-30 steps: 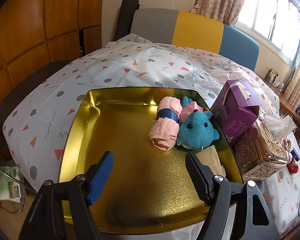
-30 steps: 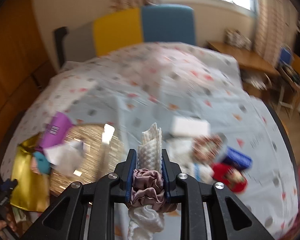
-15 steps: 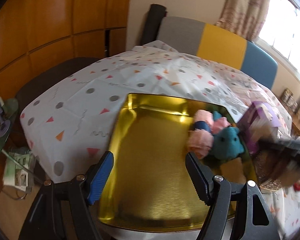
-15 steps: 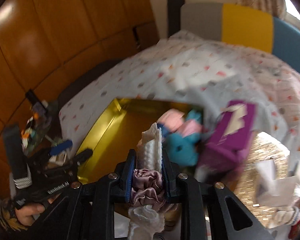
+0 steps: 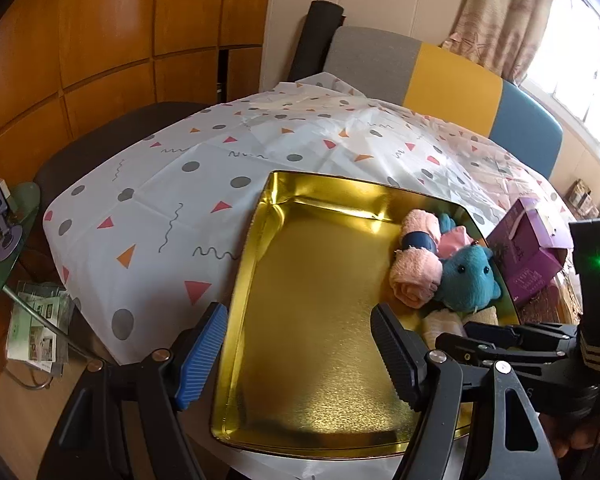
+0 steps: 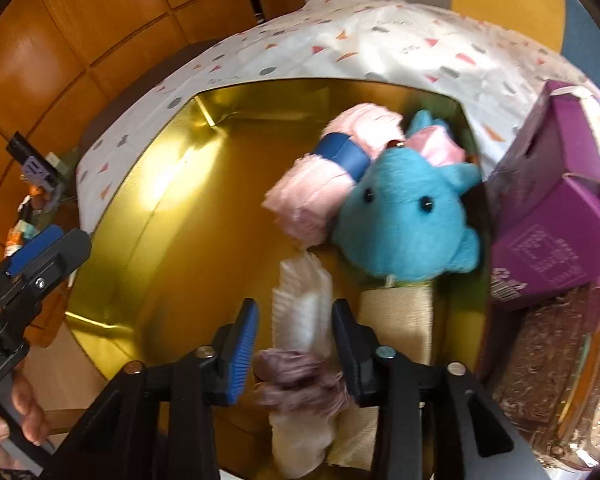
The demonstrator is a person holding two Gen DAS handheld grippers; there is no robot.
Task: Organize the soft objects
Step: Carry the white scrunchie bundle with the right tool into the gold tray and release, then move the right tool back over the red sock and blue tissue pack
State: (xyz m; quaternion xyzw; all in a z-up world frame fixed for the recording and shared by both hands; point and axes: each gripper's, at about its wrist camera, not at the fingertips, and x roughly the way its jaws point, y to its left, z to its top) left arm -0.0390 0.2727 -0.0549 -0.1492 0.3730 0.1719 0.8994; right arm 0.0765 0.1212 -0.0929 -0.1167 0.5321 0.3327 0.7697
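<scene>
A gold tray (image 5: 320, 320) (image 6: 172, 240) lies on the table. Its far right corner holds a blue plush (image 5: 468, 276) (image 6: 404, 220), a pink towel roll with a blue band (image 5: 416, 268) (image 6: 320, 196) and a beige cloth (image 6: 396, 320). My right gripper (image 6: 296, 344) hangs low over the tray beside them, and its jaws are opening. A white cloth roll (image 6: 300, 308) with a mauve scrunchie (image 6: 296, 376) sits blurred and loose between the pads. My left gripper (image 5: 300, 356) (image 6: 40, 256) is open over the tray's near edge with nothing between its fingers.
A purple box (image 5: 528, 248) (image 6: 560, 208) and a glittery tissue box (image 6: 548, 360) stand just right of the tray. The patterned tablecloth (image 5: 180, 200) spreads left and behind. A padded chair back (image 5: 420, 72) is at the far side. A hand (image 6: 16, 420) holds the left gripper.
My right gripper swung from the table's right side over to the tray and sank toward it. Its jaws parted from the white roll. The left gripper shifted slightly to the left.
</scene>
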